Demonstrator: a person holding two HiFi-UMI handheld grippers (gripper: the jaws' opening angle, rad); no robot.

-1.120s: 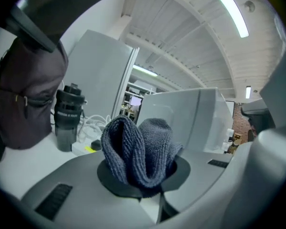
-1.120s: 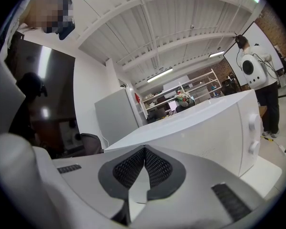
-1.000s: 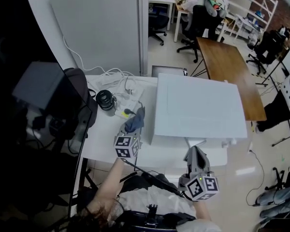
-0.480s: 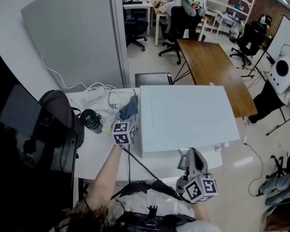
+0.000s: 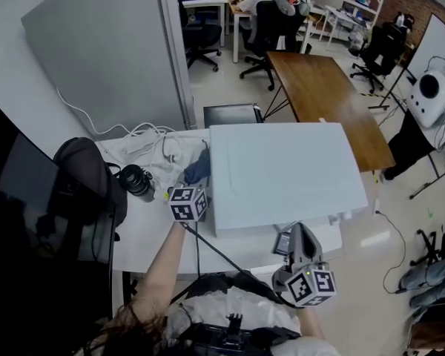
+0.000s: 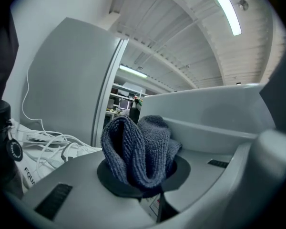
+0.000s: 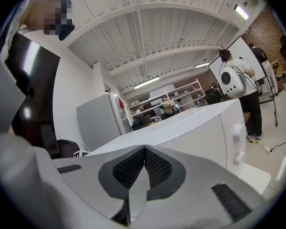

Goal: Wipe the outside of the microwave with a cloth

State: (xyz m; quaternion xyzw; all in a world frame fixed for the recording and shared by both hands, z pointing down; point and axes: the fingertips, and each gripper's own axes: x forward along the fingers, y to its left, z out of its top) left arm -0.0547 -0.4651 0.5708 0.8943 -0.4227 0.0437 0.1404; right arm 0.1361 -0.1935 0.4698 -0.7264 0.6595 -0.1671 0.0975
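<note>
— Head view first. Where is the cloth?

— The cloth (image 5: pixel 199 167) is dark blue and bunched in the left gripper (image 5: pixel 196 178), just beside the left wall of the microwave (image 5: pixel 282 173), towards its rear corner. Whether it touches the wall I cannot tell from here.

— And the microwave?

— White, on a white table (image 5: pixel 152 232), with its top bare. Left of the cloth lie white cables (image 5: pixel 152 143), a black cylinder (image 5: pixel 137 181) and a dark bag (image 5: pixel 81 180).

— The other tool?

— The right gripper (image 5: pixel 300 234) hangs low at the microwave's front right corner, pointing at it from the near side.

— Now the left gripper view.

— The jaws are clamped on the cloth (image 6: pixel 140 149), which bulges up out of them in two thick folds. The microwave (image 6: pixel 209 113) fills the right side, close by the cloth. The cables (image 6: pixel 43 140) trail at the left, and a grey partition (image 6: pixel 71 80) stands behind.

— And the right gripper view?

— The jaws are pressed together, their ribbed pads (image 7: pixel 155 168) meeting along a seam, with nothing held. Beyond them the microwave (image 7: pixel 181 132) shows its front corner with two knobs (image 7: pixel 238 135), one above the other. A person (image 7: pixel 236 85) with a white pack stands far off at the right.
</note>
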